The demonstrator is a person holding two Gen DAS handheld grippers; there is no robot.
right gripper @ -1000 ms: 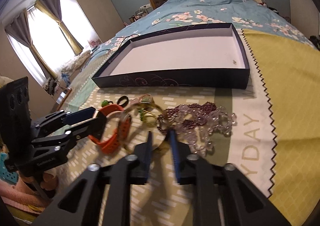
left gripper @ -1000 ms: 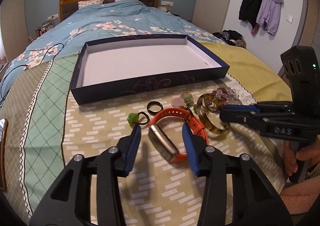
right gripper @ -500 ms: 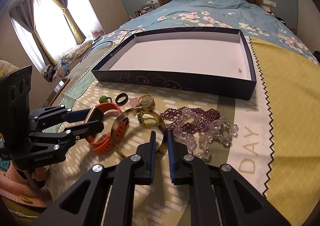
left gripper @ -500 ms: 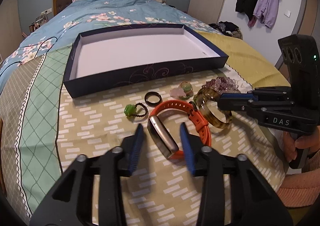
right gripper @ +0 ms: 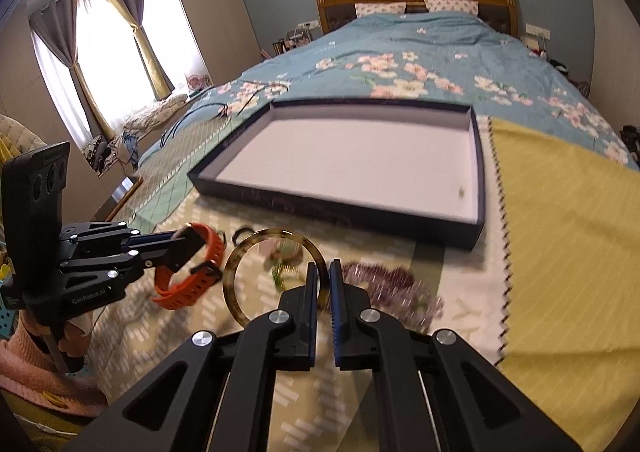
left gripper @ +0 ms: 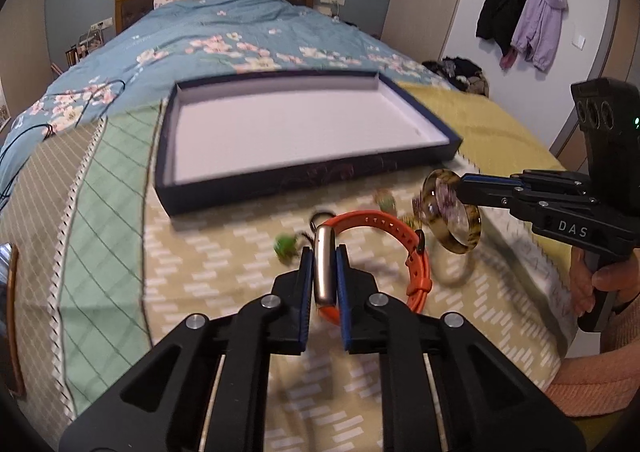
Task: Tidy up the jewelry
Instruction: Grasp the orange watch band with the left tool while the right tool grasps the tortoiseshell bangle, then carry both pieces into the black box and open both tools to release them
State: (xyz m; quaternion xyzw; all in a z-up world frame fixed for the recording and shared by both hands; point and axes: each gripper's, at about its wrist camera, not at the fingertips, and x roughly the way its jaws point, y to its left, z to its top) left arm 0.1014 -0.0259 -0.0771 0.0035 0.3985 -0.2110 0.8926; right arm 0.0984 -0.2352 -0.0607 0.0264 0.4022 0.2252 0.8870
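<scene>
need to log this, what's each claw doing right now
left claw: shut on the orange watch
right claw: shut on the tortoiseshell bangle

Our left gripper (left gripper: 325, 266) angled downward, blue pads clamped on the orange watch (left gripper: 376, 252), our right gripper (right gripper: 323, 284) angled downward, pads pinching the tortoiseshell bangle (right gripper: 240, 272), hand (left gripper: 596, 284) gripping its handle

Two wrist fisheyes, close over the bedspread, angled down toward the headboard at twelve o'clock; shared: navy tray (left gripper: 308, 176), left gripper (right gripper: 180, 248) at nine o'clock, right gripper (left gripper: 460, 182) at three
</scene>
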